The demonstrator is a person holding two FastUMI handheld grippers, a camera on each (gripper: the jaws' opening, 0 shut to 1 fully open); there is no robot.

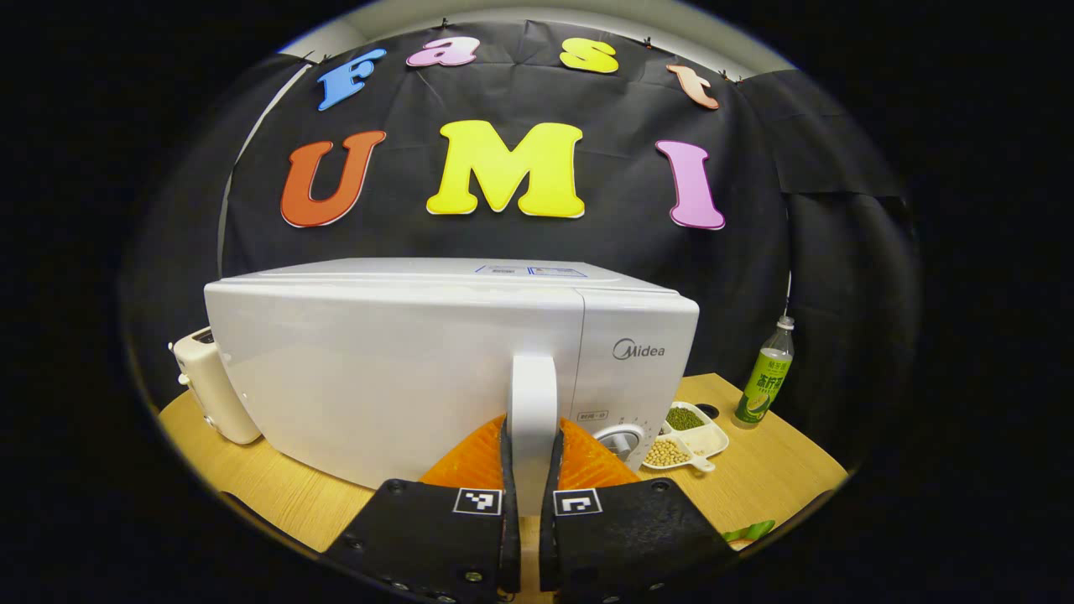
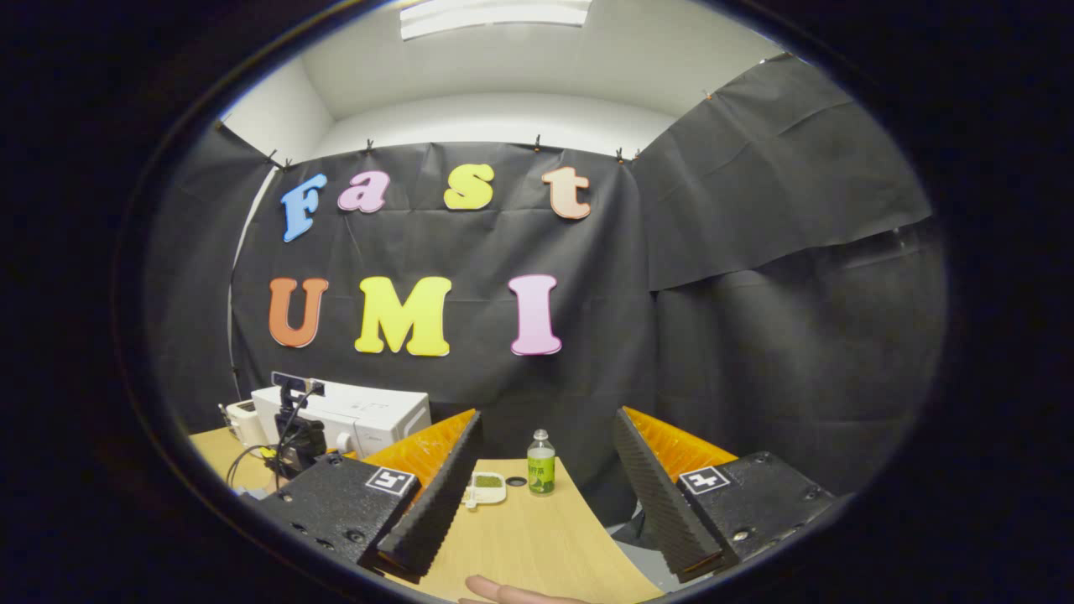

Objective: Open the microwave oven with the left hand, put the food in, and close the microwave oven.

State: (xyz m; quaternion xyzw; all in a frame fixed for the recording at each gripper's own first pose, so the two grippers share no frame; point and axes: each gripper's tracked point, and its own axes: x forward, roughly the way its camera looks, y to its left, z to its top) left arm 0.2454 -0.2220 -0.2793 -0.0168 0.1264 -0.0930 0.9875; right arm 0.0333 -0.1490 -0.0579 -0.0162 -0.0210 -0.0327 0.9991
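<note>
A white microwave oven (image 1: 403, 369) stands on the wooden table (image 1: 780, 470), and its upright white door handle (image 1: 534, 394) sits between the fingers of my left gripper (image 1: 533, 428), which is shut on it. Whether the door is ajar I cannot tell. A white divided dish of green and yellow beans (image 1: 690, 438) rests just right of the oven. In the right gripper view my right gripper (image 2: 545, 417) hangs open and holds nothing, well to the right of the microwave oven (image 2: 369, 415), where the left gripper (image 2: 298, 440) is also seen. The bean dish (image 2: 487, 488) lies ahead of the right gripper.
A cream toaster (image 1: 210, 386) stands left of the oven. A green-labelled bottle (image 1: 765, 377) stands at the table's far right corner, seen too as the bottle (image 2: 541, 466) in the right gripper view. A green object (image 1: 748, 530) lies at the front edge. A fingertip (image 2: 503, 592) shows below the right gripper.
</note>
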